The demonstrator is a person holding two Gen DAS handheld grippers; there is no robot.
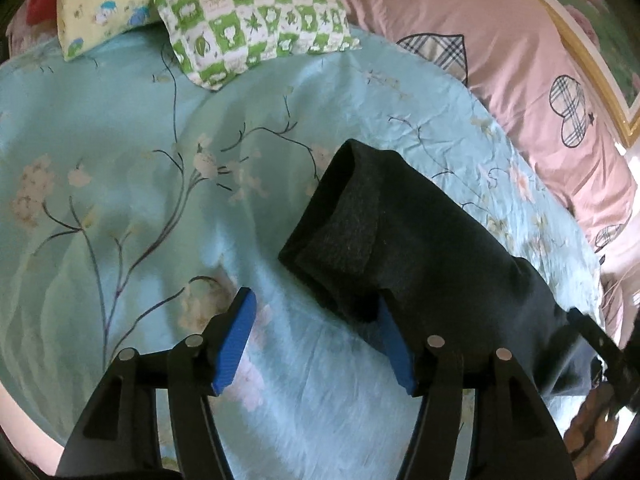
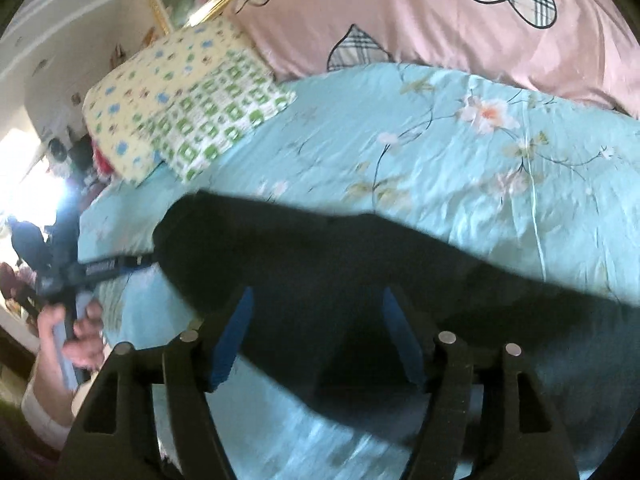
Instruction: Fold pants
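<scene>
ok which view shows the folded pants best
The left wrist view: the dark pants lie sharp on the blue floral bedspread, with the folded edge and a greyer layer of fabric clear. In the right wrist view the pants are a blurred black mass with no fold lines to read.

A home bedroom: a bed [image 1: 120, 184] spread with a light blue floral sheet, a green checked pillow [image 1: 256, 16] and a yellow printed pillow [image 1: 96, 4] at one end, a pink quilt with plaid hearts [image 1: 520, 92], and a gold-framed picture [image 1: 592, 32] on the wall.
</scene>
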